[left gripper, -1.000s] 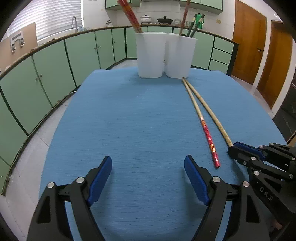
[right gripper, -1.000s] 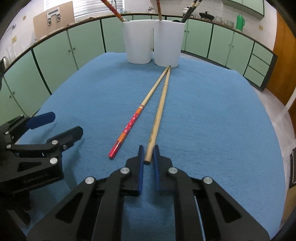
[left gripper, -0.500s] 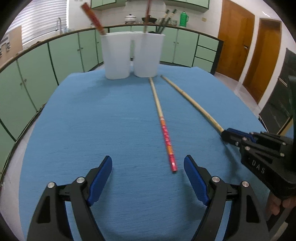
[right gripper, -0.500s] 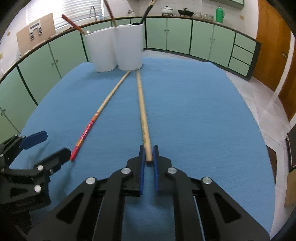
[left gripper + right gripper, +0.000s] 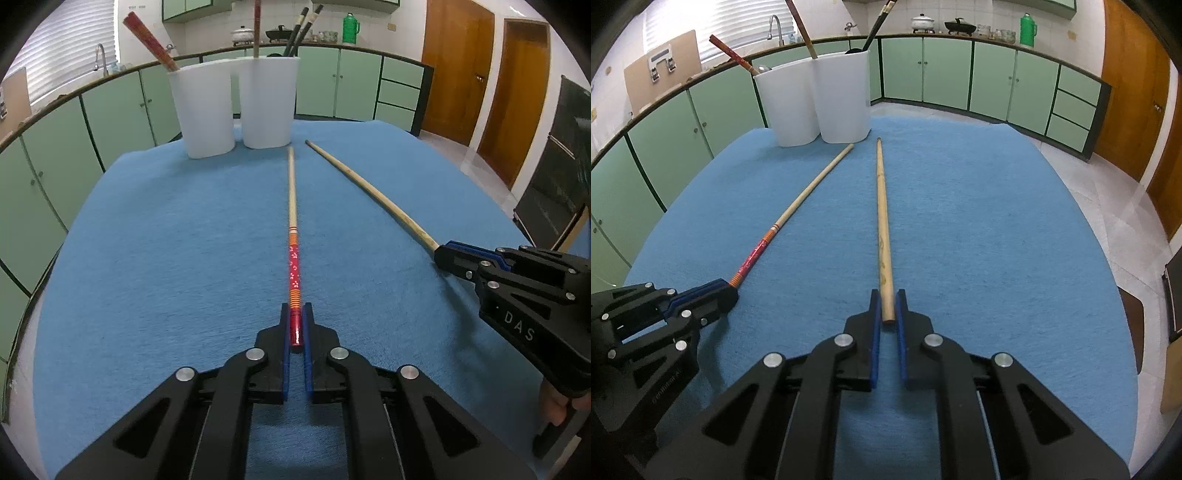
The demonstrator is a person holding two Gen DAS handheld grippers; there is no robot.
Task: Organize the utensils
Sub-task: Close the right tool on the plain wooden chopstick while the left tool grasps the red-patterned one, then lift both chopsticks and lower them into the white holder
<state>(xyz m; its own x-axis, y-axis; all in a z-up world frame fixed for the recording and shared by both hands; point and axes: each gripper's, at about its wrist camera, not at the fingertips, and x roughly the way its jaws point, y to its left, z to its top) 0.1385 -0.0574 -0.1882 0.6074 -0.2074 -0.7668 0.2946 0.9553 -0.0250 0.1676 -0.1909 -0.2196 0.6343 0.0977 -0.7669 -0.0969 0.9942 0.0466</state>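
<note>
At the bottom centre of the frame, the right gripper (image 5: 887,308) is clamped on the near end of a plain wooden chopstick (image 5: 882,229) lying on the blue tabletop (image 5: 997,240). At lower left, the left gripper (image 5: 729,286) pinches a red-patterned chopstick (image 5: 798,201). White holders (image 5: 812,99) stand at upper centre.

Red-handled chopstick (image 5: 293,236) and plain chopstick (image 5: 882,229) lie (tips diverging) before white holder (image 5: 236,107).

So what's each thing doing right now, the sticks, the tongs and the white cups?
Left tongs: shut on the red chopstick's end.
Right tongs: shut on the plain chopstick's end.
Red chopstick: lying flat on the blue cloth, tip toward the cups.
Plain chopstick: lying flat, also gripped.
White cups: upright, side by side, utensils sticking out.
</note>
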